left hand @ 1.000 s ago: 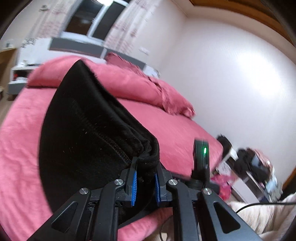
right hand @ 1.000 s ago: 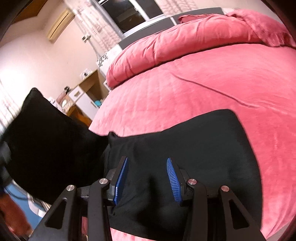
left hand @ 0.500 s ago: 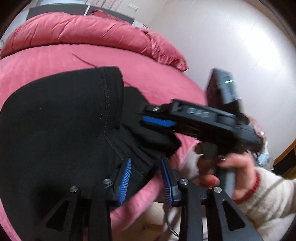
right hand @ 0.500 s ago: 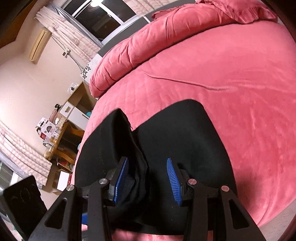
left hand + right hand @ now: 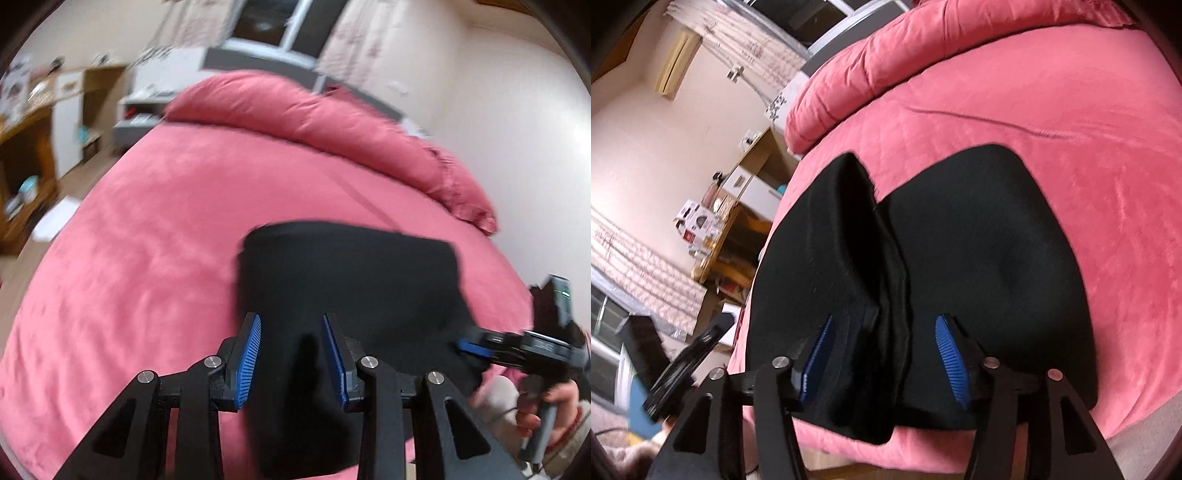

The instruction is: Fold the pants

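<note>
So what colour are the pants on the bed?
Black. The pants show best in the right wrist view, lying on the pink bed cover.

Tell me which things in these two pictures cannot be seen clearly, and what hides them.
- Left wrist view: motion blur smears the shelf items and the pants edges.
- Left wrist view: the picture's right edge cuts off the hand holding the right gripper.
- Right wrist view: a raised fold of the pants partly hides one of the right gripper's fingers.

Bed (image 5: 155, 236) with pink cover; rolled pink duvet (image 5: 314, 118) at its far end. Dark window (image 5: 269, 22) with patterned curtains beyond. Wooden shelving (image 5: 22, 155) beside the bed
</note>
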A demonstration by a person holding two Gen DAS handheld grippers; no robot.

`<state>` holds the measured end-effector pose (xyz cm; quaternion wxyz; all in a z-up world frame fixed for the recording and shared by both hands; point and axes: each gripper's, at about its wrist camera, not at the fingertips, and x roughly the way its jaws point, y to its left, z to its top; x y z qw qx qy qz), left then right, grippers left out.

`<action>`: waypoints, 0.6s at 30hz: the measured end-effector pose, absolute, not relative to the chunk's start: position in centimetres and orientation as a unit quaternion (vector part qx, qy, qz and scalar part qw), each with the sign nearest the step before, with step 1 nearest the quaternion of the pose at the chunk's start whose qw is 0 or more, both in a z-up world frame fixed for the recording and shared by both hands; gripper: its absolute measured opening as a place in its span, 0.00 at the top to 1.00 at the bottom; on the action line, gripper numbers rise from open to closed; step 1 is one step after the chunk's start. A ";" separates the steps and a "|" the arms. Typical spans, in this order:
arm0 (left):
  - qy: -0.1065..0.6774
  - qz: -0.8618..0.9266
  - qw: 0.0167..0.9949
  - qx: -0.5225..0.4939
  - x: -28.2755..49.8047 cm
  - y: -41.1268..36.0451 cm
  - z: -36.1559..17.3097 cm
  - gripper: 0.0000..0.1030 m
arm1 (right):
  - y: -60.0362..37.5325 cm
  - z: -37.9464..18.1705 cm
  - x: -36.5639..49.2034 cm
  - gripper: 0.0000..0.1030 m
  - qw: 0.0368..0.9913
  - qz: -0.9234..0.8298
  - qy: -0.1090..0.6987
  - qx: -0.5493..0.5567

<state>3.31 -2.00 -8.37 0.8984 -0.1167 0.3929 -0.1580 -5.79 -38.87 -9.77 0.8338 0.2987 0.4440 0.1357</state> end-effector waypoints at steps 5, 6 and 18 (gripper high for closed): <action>0.429 -0.148 0.886 -0.094 3.9 -1.5 -10.6 0.66 | -37.3 -10.1 -5.3 0.40 0.824 0.158 0.461 0.287; 0.428 -0.151 0.887 -0.084 3.8 -2.1 -10.7 0.66 | -36.8 -10.2 -5.2 0.40 0.820 0.169 0.462 0.293; 0.373 -0.169 0.911 -0.057 2.6 -4.5 -8.2 0.66 | -36.4 -4.3 -5.5 0.88 0.881 0.161 0.381 0.232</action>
